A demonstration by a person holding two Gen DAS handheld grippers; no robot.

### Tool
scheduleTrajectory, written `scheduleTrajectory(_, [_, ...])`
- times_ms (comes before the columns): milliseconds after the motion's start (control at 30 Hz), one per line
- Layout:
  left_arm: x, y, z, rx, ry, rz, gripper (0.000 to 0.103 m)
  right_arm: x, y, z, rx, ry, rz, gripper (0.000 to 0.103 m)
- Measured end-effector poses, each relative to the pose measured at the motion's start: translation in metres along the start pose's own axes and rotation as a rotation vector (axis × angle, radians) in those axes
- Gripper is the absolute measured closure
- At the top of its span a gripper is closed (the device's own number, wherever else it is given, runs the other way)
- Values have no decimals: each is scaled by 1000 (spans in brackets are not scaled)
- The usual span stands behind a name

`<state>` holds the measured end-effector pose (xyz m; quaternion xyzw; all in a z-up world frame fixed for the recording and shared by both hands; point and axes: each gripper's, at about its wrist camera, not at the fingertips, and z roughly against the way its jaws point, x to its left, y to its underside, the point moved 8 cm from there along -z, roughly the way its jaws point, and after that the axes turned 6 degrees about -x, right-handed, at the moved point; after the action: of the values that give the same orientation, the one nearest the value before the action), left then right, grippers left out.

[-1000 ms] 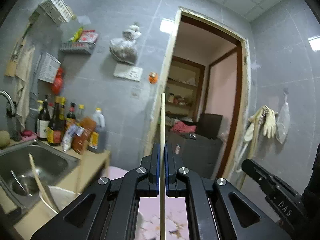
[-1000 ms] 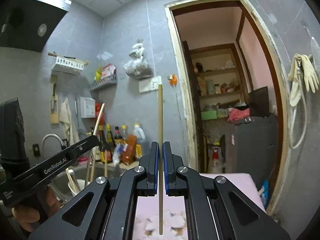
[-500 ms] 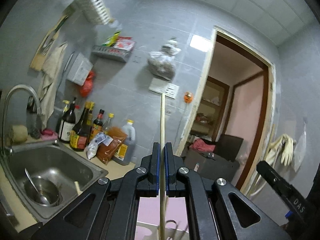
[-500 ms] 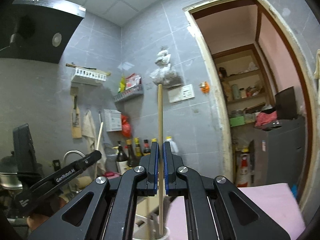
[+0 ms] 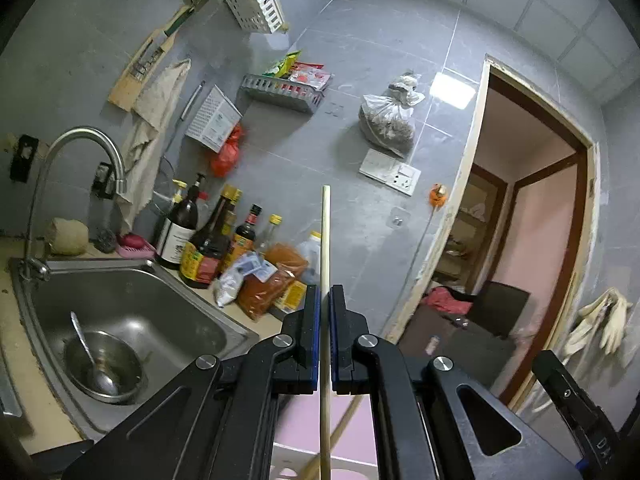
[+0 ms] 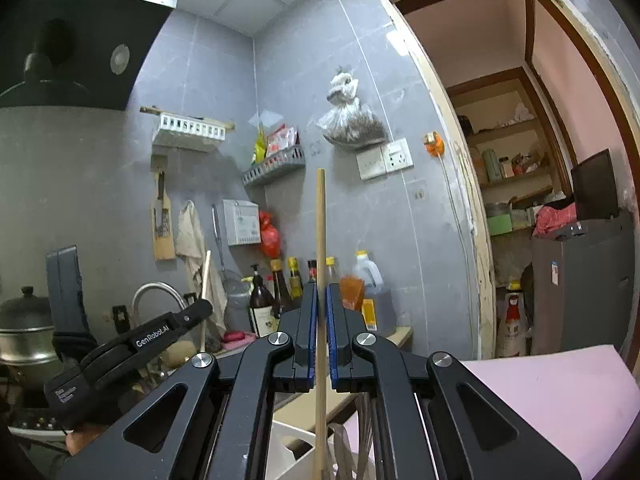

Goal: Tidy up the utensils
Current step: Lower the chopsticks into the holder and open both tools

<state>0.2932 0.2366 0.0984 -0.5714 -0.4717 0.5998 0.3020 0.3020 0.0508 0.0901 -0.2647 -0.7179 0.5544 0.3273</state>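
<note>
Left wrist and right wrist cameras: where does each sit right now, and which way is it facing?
Left wrist: on the left tool, looking along its fingers over the sink toward the tiled wall and doorway; its chopstick stands clamped upright; the right tool shows at lower right.
Right wrist: on the right tool, facing the same wall and doorway; its own chopstick is clamped; the left tool shows at lower left.
Shared: bottles, hanging bag, wall socket.

Stainless steel sink (image 5: 168,308) holding a metal bowl (image 5: 105,366); dark sauce bottles (image 5: 208,240) beside; grey tiled wall (image 5: 352,80).
</note>
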Motion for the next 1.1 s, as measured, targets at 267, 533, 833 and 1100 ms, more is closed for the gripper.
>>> scheduleTrajectory(267, [-2,20,-1,-25,-36,-74,101,-1,21,-5,20,35,26,100])
scheduleTrajectory(533, [-11,40,3,-35,-55,-131,101,-1,39,-7,40,95,64,100])
scheduleTrajectory(833, [-10,63,8,-3,-81,-150,101,-4,52,-7,75,108,65,100])
scheduleTrajectory(1100, [-12,72,13,36,-79,-158,101,-2,57,-4,95,102,69,100])
